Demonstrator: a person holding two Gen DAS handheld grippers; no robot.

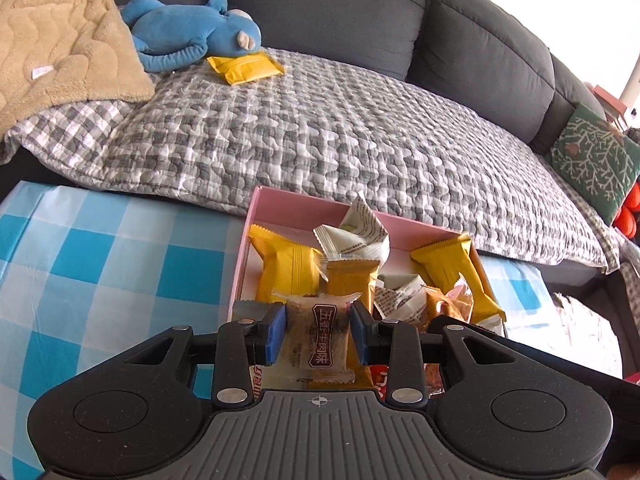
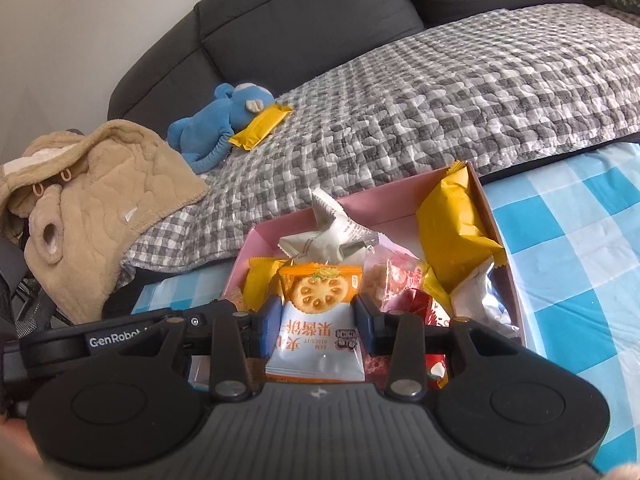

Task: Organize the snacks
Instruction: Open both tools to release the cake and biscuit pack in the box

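A pink box (image 1: 256, 216) on the blue checked tablecloth holds several snack packets, yellow, white and red. My left gripper (image 1: 318, 330) is shut on a clear packet with a brown label (image 1: 320, 340), held over the box's near end. My right gripper (image 2: 316, 322) is shut on a white and orange jam biscuit packet (image 2: 316, 320), held over the same pink box (image 2: 504, 248). A yellow packet (image 1: 244, 66) lies on the sofa next to the blue plush toy; it also shows in the right wrist view (image 2: 262, 126).
A grey sofa with a grey checked quilt (image 1: 340, 128) runs behind the table. A blue plush toy (image 1: 192, 34) and a tan blanket (image 1: 60, 48) lie on its left end. A green cushion (image 1: 596, 156) sits at the right end.
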